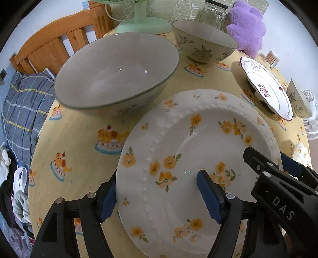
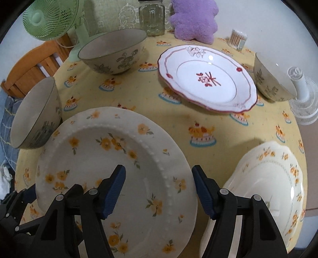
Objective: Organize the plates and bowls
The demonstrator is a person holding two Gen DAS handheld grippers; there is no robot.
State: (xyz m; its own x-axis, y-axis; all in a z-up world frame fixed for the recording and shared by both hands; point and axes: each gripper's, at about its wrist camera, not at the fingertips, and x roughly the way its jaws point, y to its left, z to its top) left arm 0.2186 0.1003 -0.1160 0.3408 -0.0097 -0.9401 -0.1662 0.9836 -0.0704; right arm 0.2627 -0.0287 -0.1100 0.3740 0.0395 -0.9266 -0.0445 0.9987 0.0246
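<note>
A white plate with yellow flowers (image 1: 198, 142) (image 2: 111, 158) lies at the table's near edge. My left gripper (image 1: 157, 196) is open, its jaws astride the plate's left rim. My right gripper (image 2: 159, 192) is open astride the plate's right rim; it also shows in the left wrist view (image 1: 278, 164). A large grey bowl (image 1: 117, 71) (image 2: 35, 113) stands left of the plate. A leaf-patterned bowl (image 1: 202, 43) (image 2: 113, 51) stands behind. A red-trimmed plate (image 1: 266, 87) (image 2: 206, 79) lies at the back right, with a small bowl (image 2: 272, 77) beside it. A cream flowered plate (image 2: 268, 186) lies near right.
The round table has a yellow cake-print cloth (image 2: 178, 127). A green fan (image 2: 49, 17), a glass jar (image 2: 152, 17), a purple plush (image 2: 193, 19) and a cotton-swab box (image 2: 238, 38) stand at the back. A white fan (image 2: 304, 99) is at right. A wooden chair (image 1: 53, 39) stands at left.
</note>
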